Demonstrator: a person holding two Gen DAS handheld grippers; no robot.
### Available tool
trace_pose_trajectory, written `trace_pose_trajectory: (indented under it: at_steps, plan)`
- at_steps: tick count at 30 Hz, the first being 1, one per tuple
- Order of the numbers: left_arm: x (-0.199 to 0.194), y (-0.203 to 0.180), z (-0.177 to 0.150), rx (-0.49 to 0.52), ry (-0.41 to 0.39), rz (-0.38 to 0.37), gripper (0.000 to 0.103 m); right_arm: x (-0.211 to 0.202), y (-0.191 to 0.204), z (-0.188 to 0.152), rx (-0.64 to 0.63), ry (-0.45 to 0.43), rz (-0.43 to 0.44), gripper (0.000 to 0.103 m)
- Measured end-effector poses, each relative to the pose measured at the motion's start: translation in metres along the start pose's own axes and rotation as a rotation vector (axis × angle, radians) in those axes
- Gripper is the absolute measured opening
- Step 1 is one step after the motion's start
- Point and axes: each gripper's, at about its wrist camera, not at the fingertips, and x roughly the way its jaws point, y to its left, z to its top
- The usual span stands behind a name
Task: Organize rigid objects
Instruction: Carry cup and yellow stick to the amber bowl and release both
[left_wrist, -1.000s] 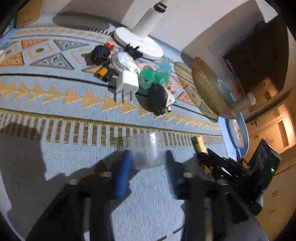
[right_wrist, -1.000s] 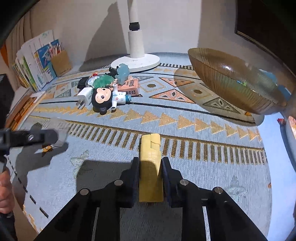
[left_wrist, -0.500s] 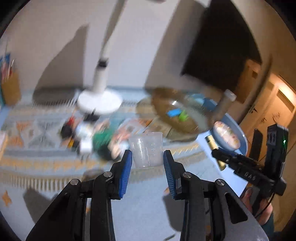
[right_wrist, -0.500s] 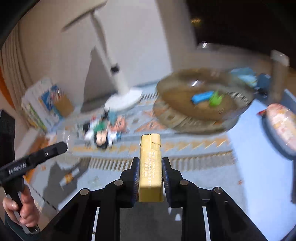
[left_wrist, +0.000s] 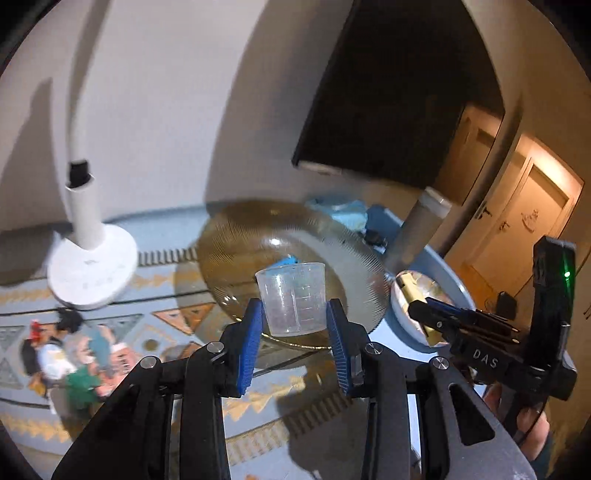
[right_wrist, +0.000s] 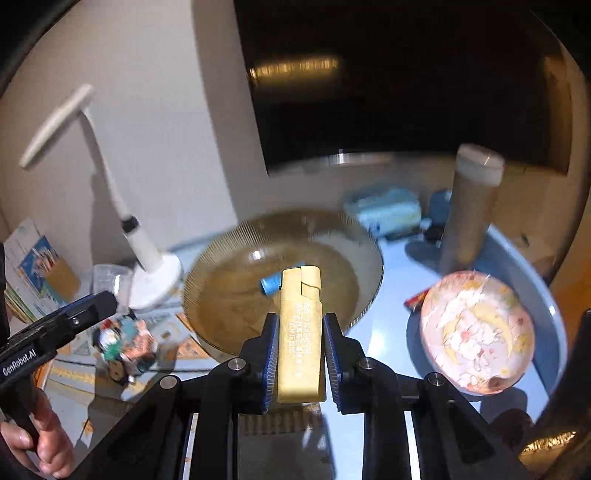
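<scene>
From my left wrist, my left claw (left_wrist: 293, 334) pinches a clear measuring cup (left_wrist: 292, 298), empty, held up in front of the amber glass bowl (left_wrist: 236, 254); something blue lies in that bowl behind the cup. From my right wrist, my right claw (right_wrist: 298, 349) is clamped on a yellow lighter (right_wrist: 299, 332), upright before the same bowl, where a blue piece (right_wrist: 271, 283) rests. A flowered dish (right_wrist: 476, 332) sits to the right.

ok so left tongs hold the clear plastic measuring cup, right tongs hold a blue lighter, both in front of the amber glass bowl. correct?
Not quite: the lighter is yellow, not blue. The right wrist view shows the right tongs shut on the yellow plastic lighter. The rest stands: the left tongs grip the clear plastic measuring cup in front of the amber glass bowl.
</scene>
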Motion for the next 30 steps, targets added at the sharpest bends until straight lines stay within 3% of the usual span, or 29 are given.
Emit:
trace_pose_trajectory:
  at_steps: [4,7,8,9,10,11,13,19,22,26,28,30]
  plan:
    - [0.036,0.008,-0.003,-0.042,0.054,0.052,0.032,0.029,0.004,0.002,-0.036,0.079,-0.032,0.023]
    - [0.048,0.010,-0.001,-0.053,0.063,0.051,0.035,0.046,0.003,0.005,-0.011,0.120,-0.018,0.023]
    - [0.050,0.010,0.000,-0.041,0.066,0.060,0.053,0.048,0.000,0.007,0.000,0.118,-0.016,0.026]
    - [0.050,0.011,0.002,-0.036,0.064,0.073,0.063,0.051,-0.002,0.011,0.009,0.117,-0.026,0.031]
    - [0.047,0.012,0.003,-0.040,0.051,0.086,0.081,0.052,-0.005,0.014,0.024,0.114,-0.041,0.045]
    - [0.038,0.016,0.003,-0.053,0.016,0.088,0.083,0.049,-0.008,0.014,0.042,0.092,-0.039,0.051]
    - [0.021,0.026,0.002,-0.078,-0.032,0.065,0.083,0.037,-0.010,0.013,0.065,0.056,-0.011,0.051]
    - [-0.031,0.066,-0.011,-0.191,-0.060,0.032,0.083,0.015,-0.003,0.000,0.097,0.058,0.031,0.051]
    - [-0.069,0.084,-0.030,-0.200,-0.103,0.085,0.083,0.001,0.016,-0.010,0.080,0.050,0.074,0.054]
    - [-0.119,0.116,-0.067,-0.243,-0.151,0.188,0.083,-0.010,0.059,-0.034,0.029,0.030,0.156,0.074]
    - [-0.133,0.131,-0.085,-0.232,-0.144,0.276,0.084,-0.006,0.083,-0.050,-0.004,0.040,0.184,0.080]
    - [-0.134,0.146,-0.109,-0.164,-0.103,0.444,0.084,0.005,0.112,-0.073,-0.049,0.048,0.209,0.081]
